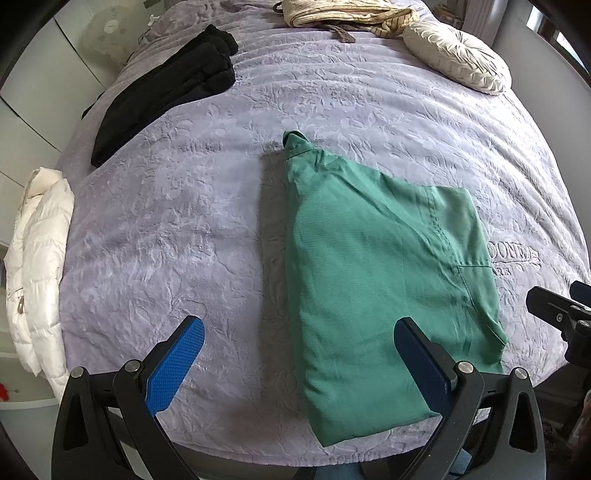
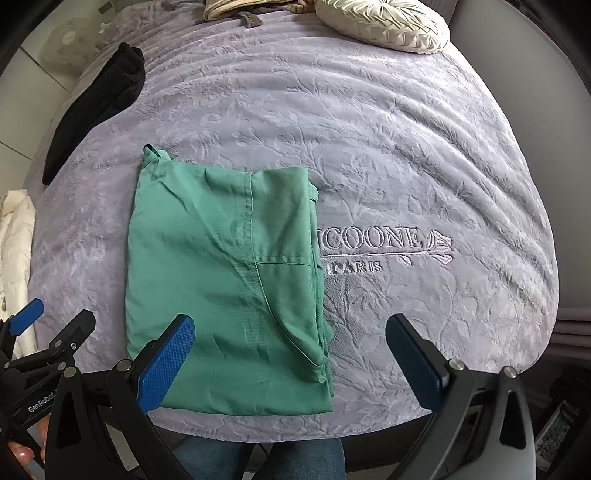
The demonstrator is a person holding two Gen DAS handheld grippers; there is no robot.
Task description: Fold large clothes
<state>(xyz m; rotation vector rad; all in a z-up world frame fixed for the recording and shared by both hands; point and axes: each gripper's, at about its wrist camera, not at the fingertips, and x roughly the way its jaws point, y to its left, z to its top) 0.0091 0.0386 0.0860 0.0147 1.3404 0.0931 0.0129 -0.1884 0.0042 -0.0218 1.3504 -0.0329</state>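
A green garment [image 1: 376, 280] lies folded into a long rectangle on the lilac bedspread [image 1: 177, 229]; it also shows in the right wrist view [image 2: 221, 288]. My left gripper [image 1: 299, 332] is open and empty, held above the near edge of the bed, its right finger over the garment's near part. My right gripper [image 2: 290, 332] is open and empty, its left finger over the garment's near end, its right finger over bare bedspread [image 2: 424, 166]. The left gripper [image 2: 22, 321] shows at the left edge of the right wrist view.
A folded black garment [image 1: 166, 92] lies at the far left of the bed. A striped cream garment [image 1: 343, 14] and a round cream cushion [image 1: 454, 55] lie at the far end. A white puffer jacket [image 1: 37, 266] hangs off the left side.
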